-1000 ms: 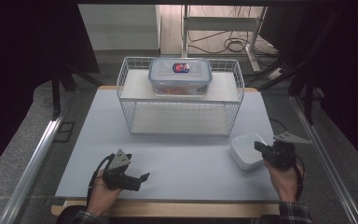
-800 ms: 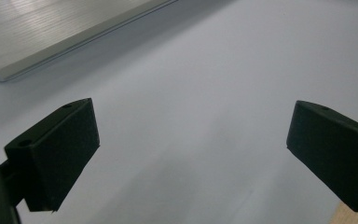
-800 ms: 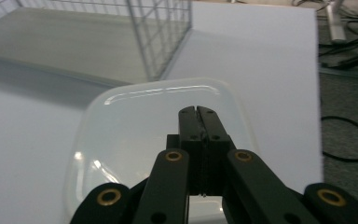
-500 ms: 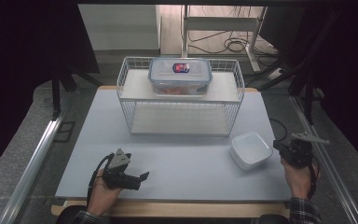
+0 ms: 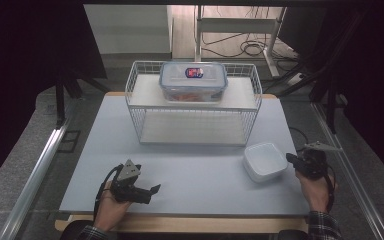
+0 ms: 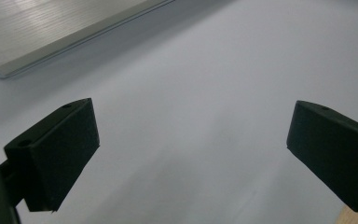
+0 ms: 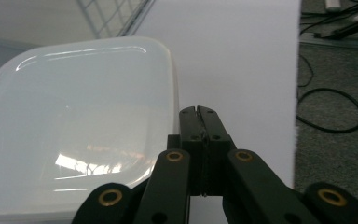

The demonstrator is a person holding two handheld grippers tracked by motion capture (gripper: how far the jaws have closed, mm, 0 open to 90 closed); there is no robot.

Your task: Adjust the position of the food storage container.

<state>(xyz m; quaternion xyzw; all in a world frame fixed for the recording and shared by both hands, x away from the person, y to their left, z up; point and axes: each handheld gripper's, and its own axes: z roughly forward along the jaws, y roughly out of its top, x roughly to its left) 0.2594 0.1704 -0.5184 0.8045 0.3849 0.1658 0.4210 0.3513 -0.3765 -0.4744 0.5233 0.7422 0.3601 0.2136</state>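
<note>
Beside your right gripper (image 7: 199, 112), of matt black plastic with brass-coloured rivets, lies the white, glossy, smooth plastic square container (image 7: 74, 126). Your left gripper (image 6: 191, 154) shows matt black pads. The pale grey surface (image 5: 195, 165) looks smooth and matt; the white wire rack (image 5: 194, 107) is coated metal.

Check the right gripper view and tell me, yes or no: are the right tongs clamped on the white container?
No: the right tongs are shut with nothing between them, just beside the white container's edge.
</note>
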